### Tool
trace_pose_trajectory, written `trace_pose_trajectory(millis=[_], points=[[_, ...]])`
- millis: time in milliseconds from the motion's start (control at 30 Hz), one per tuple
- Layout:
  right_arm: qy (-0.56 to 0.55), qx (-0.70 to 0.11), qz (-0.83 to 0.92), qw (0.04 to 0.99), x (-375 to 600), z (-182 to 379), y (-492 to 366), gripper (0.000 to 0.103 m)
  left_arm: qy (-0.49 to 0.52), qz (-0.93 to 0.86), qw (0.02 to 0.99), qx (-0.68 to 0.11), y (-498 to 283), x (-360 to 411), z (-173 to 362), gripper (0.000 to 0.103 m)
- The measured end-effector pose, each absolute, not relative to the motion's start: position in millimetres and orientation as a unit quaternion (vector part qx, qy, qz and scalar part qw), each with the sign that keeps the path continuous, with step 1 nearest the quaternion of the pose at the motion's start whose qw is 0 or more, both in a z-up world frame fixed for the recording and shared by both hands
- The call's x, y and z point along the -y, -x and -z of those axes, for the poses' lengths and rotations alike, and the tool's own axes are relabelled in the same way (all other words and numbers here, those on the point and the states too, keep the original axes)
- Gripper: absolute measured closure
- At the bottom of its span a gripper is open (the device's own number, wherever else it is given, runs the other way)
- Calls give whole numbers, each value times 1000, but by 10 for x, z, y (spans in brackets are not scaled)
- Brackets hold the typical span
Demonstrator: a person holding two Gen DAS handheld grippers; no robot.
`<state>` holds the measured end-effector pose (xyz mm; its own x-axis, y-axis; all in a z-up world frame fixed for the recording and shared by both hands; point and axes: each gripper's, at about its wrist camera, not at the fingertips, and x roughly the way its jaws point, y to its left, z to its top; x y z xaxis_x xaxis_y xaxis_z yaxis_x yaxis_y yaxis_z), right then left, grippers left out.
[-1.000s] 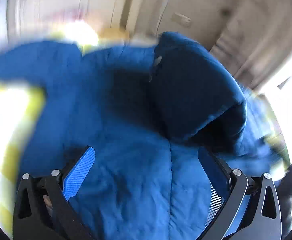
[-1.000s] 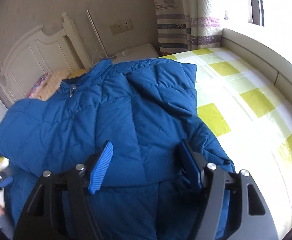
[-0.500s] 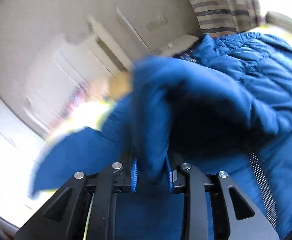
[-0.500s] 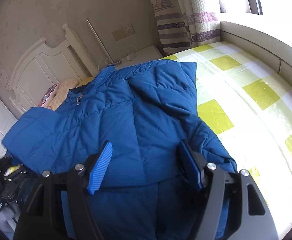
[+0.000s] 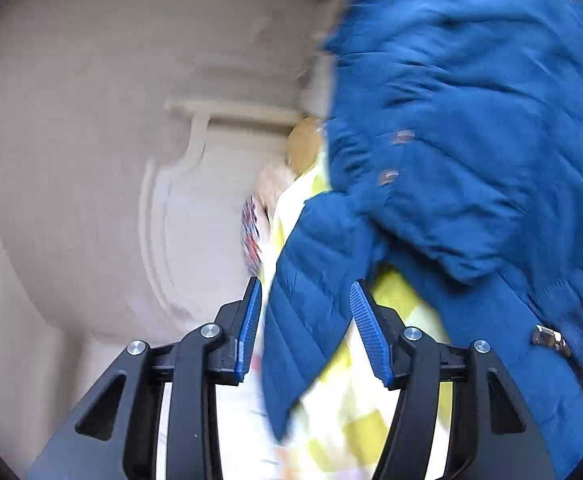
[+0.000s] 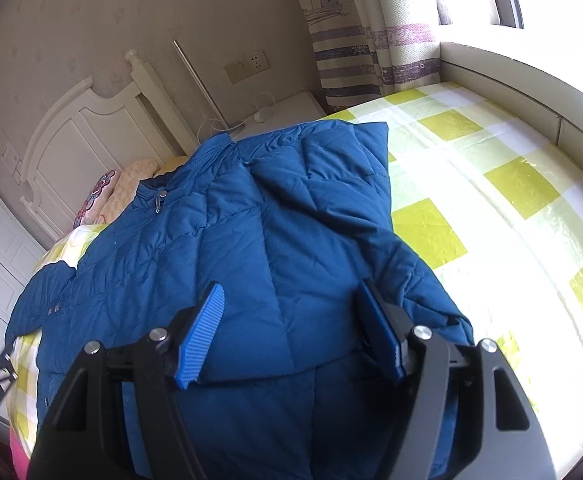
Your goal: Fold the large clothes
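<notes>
A blue quilted jacket (image 6: pixel 251 232) lies spread on the bed, its right side folded in over the middle. My right gripper (image 6: pixel 291 334) hovers low over the near part of the jacket, jaws wide, pressing on nothing. In the blurred, rolled left wrist view the jacket (image 5: pixel 471 120) fills the right side. Its sleeve (image 5: pixel 307 320) hangs between the fingers of my left gripper (image 5: pixel 307 332), whose jaws are opening; a gap shows beside the left pad (image 5: pixel 249 328). The same sleeve (image 6: pixel 47 292) drapes over the bed's left edge.
The bed has a yellow and white checked sheet (image 6: pixel 491 200) with bare room to the right. A white headboard (image 6: pixel 79 136) and pillows (image 6: pixel 131 184) are at the far left, a nightstand (image 6: pixel 287 108) and striped curtain (image 6: pixel 363 40) behind, and a window ledge (image 6: pixel 511 76) along the right.
My left gripper went from open over the jacket to shut on the sleeve, rolled over, and now its jaws have parted around the sleeve. The right gripper has stayed put.
</notes>
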<state>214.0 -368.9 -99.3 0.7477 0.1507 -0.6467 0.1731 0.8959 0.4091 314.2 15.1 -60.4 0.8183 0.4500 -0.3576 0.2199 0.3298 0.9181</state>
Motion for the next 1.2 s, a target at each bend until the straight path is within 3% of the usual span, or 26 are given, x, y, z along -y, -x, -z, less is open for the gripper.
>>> trace_pose_trajectory(millis=[67, 100, 133, 167, 233, 400, 567, 767, 867, 967, 1100, 1200], points=[[-226, -356, 7, 907, 3679, 993, -2150, 35, -436, -53, 845, -306, -3227, -194, 227, 39], [-225, -357, 7, 907, 3681, 992, -2149, 35, -358, -18, 879, -316, -3205, -242, 89, 31], [-223, -357, 8, 907, 3680, 991, -2147, 35, -269, 31, 904, -330, -3226, -262, -18, 6], [-222, -357, 9, 907, 3678, 988, -2148, 35, -211, 62, 915, -339, -3236, -287, -44, 4], [-218, -357, 12, 908, 3666, 979, -2146, 35, -117, 118, 913, -374, -3360, -202, 69, 4], [-214, -355, 17, 910, 3666, 972, -2125, 35, -72, 111, 869, -477, -3592, -49, 850, 4], [-206, -344, 24, 916, 3644, 936, -2079, 35, -40, 119, 887, -443, -3399, -209, 893, 4], [-212, -342, 22, 915, 3650, 932, -2074, 35, 189, 31, 919, -346, -3168, -1624, 466, 4], [-211, -344, 21, 915, 3650, 932, -2078, 34, 367, -40, 873, -318, -3024, -2776, 643, 4], [-209, -347, 20, 914, 3649, 940, -2091, 33, 472, -67, 830, -291, -2975, -3548, 847, 4], [-209, -348, 20, 914, 3646, 942, -2097, 33, 497, -103, 823, -257, -3057, -4114, 848, 6], [-211, -349, 19, 913, 3649, 946, -2103, 32, 482, -130, 830, -248, -3187, -4366, 800, 22]])
